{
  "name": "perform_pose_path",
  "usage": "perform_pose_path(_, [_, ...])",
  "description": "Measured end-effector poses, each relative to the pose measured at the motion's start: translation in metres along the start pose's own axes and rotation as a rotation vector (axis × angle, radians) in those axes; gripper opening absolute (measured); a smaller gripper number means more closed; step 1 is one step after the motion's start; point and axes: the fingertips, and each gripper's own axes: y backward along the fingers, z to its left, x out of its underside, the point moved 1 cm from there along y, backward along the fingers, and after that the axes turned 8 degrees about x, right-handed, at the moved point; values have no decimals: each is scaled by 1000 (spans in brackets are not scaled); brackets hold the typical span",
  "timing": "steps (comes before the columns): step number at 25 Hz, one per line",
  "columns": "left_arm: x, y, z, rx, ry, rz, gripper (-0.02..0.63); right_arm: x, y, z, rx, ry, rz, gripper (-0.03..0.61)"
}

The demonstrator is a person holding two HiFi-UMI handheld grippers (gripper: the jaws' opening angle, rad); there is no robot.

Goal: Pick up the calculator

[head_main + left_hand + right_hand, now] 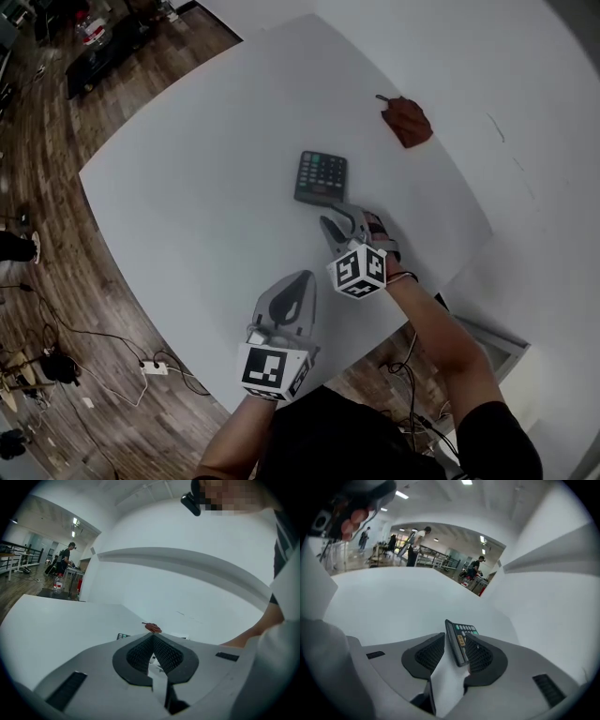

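Head view: one calculator, one left gripper, one right gripper.

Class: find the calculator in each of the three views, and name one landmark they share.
Head view: calculator, centre of table.
Left gripper view: calculator sliver just above the jaws.
Right gripper view: calculator low centre, between the jaws.
Shared landmark: the white table.

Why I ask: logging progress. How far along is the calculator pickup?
Done: the approach; the right tongs sit open astride the calculator. In hand: nothing gripped yet, it lies flat on the table. To do: close and lift. The left tongs are shut, empty.
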Motion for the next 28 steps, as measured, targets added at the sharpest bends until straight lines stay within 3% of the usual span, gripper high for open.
perform_pose_path(5, [-2,-11,5,-6,6,-12,6,14,-33,10,10,206,40,141])
perform_pose_path(11, [0,-10,9,-14,20,-4,6,31,-60,24,8,323,102,141])
perform_pose_path(16, [3,-9,10,-19,25,1,6,31,-68,23,55,368,90,129])
perform_pose_path(18, [3,-9,11,-19,23,3,6,29,-68,19,82,386,91,66])
perform_pose_path(28, [0,-3,-5,16,1,0,6,13,-40,6,127,410,57,51])
